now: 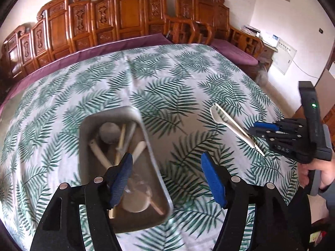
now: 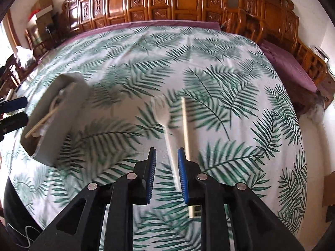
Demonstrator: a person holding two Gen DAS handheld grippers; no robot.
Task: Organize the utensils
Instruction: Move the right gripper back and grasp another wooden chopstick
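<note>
From the left wrist camera, the left gripper (image 1: 166,175) hangs over the leaf-print tablecloth (image 1: 159,79) with its blue pads spread wide and nothing between them. Its left pad is in front of a metal tray (image 1: 152,152) that lies on the cloth. The tray holds a jumble of pale utensils: at least two white plastic handles, two thin wooden sticks and two round pale things, one near each end; blur keeps the count from being firm. To the right, well apart from the tray, a white plastic fork (image 1: 225,121) and one wooden chopstick (image 1: 234,123) lie side by side on the cloth. The right gripper (image 1: 254,128) reaches in from the right edge with its tips at the near ends of these two, held by a hand (image 1: 322,173). This view alone shows that hand and the tray's inside from above.

From the right wrist camera, the right gripper (image 2: 166,161) points down at the cloth (image 2: 219,79), its jaws slightly parted and gripping nothing. The fork (image 2: 165,123) runs away from the gap, its handle end lying between the pads; whether they touch it I cannot tell. The chopstick (image 2: 185,125) lies just right of the fork, passing beside the right pad. The tray (image 2: 56,115) shows at the left, seen side-on, with one stick poking out. Only here do the left gripper's fingertips (image 2: 14,113) appear at the left edge.
</note>
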